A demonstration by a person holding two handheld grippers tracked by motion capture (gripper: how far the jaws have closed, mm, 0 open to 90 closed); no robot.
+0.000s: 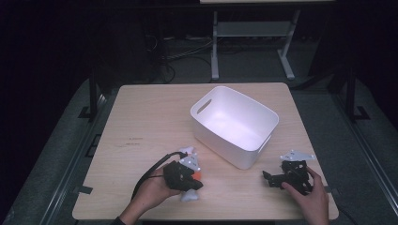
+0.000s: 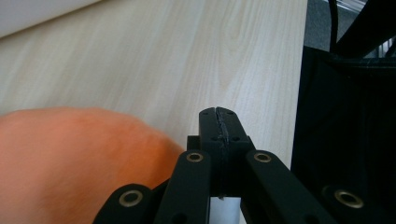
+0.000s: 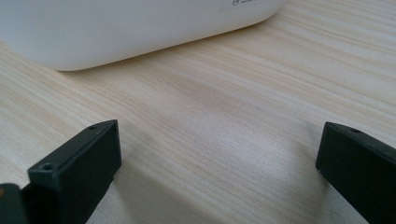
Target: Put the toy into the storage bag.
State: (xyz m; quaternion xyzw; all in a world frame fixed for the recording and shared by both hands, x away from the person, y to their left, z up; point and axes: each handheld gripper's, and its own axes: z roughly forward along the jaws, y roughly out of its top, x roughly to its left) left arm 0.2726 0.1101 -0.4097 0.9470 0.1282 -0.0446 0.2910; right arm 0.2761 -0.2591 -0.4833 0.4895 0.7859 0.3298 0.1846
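Wooden table (image 1: 141, 122) bears a white bin (image 1: 233, 124); left hand-held gripper (image 2: 218, 122) pressed together, right hand-held gripper (image 3: 219, 154) spread.

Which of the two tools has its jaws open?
The right tool, near the white bin: its jaws stand wide apart over bare table. The left tool has its jaws pressed together.

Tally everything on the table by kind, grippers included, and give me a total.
White plastic bins: 1, the bin, with nothing seen inside it
Handheld grippers: 2, the left gripper with jaws shut and the right gripper with jaws apart
White and orange objects: 1, the object lying under the left gripper
Total: 4
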